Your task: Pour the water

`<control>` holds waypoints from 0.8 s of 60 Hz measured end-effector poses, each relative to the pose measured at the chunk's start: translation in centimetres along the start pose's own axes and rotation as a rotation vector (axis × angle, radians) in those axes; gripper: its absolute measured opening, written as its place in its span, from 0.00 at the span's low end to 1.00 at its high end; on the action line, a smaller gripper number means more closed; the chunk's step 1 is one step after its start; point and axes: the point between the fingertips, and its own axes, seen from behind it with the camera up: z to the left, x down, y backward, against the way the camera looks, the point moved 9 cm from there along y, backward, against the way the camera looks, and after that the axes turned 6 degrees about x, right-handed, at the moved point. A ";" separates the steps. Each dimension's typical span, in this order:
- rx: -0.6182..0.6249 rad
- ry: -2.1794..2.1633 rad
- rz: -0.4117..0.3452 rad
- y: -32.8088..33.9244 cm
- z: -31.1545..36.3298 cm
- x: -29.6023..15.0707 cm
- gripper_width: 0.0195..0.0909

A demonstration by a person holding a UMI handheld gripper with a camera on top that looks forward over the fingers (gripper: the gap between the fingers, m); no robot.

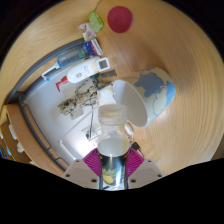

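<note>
You've got a round wooden tabletop [170,50] with a white cup [128,101] as the landmark; it sits tilted, mouth facing toward you, just ahead of the tool [112,165]. Beyond the cup on the far side: a pink disc [119,18] and a green thing [96,20], well apart from it. Beside the cup, a blue-and-white object [160,88], touching or nearly so, can't tell. Between cup and tool stands a clear bottle [108,125], grey cap area down between the fingers. Judgement: the bottle is light thin plastic, squashy, slick, water shifts inside, so grip mid-body and don't crush it. Tool looks clamped on the bottle, both magenta pads [93,160] pressing its sides, fingers narrowly apart. Cup probably light and tippy.
</note>
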 end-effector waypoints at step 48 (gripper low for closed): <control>0.431 1.887 -0.600 7.0 12.1 -11.8 0.15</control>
